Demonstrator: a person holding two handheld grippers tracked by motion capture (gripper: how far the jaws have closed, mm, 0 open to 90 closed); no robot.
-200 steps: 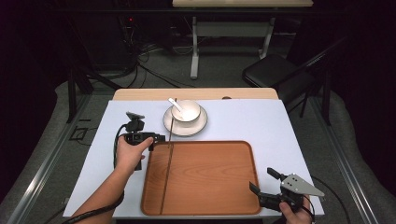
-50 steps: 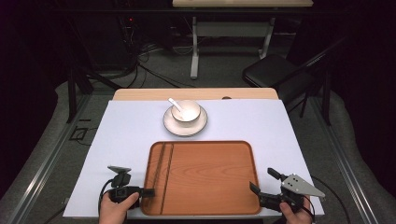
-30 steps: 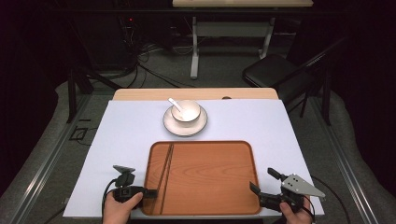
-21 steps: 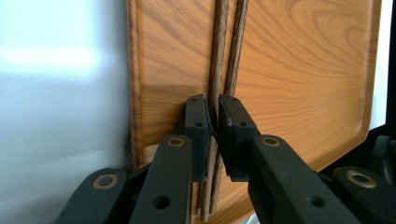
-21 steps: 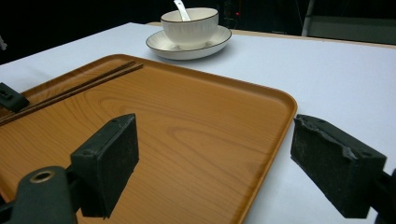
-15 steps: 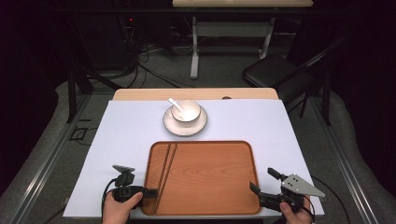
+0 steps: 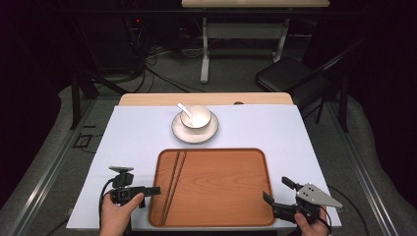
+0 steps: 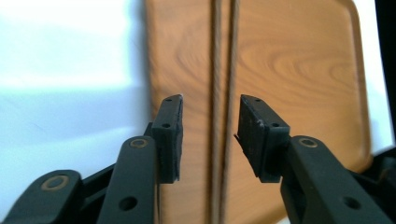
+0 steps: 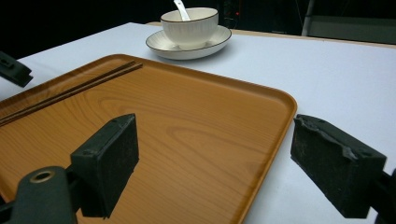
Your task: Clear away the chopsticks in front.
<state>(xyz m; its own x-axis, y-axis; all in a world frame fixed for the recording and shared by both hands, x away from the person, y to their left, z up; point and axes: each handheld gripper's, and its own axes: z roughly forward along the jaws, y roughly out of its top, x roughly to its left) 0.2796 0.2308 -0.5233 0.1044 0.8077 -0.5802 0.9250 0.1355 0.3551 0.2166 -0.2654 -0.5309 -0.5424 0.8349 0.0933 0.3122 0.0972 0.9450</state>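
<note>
Hovering at the tray's (image 7: 216, 191) near-left edge, the left hand-held gripper (image 7: 150, 190) points its jaws across the rim toward the pair of chopsticks (image 7: 174, 184) lying on the wood. In the left gripper view its jaws are parted, with nothing between the pads, and the chopsticks (image 8: 224, 116) run straight ahead through the gap between them, side by side and lying flat on the tray (image 8: 299, 70). Whether the pads touch the tray surface cannot be told. The person's left hand (image 7: 118, 214) grips the tool from below.

The right hand-held gripper (image 7: 282, 196) sits at the tray's near-right corner, released, its jaws spread wide. In the right gripper view the tray's right rim (image 9: 275, 135) passes between its two pads, one pad over the wood and the other over the white tabletop (image 9: 336, 70). The chopsticks (image 9: 70, 91) lie well off to that gripper's left, at the far side of the tray.

Ahead of both grippers, beyond the tray's far edge, a saucer (image 7: 194, 130) stands on the tabletop (image 7: 133, 137) carrying a white bowl (image 7: 195, 116) with a spoon (image 7: 184, 109) leaning in it.
</note>
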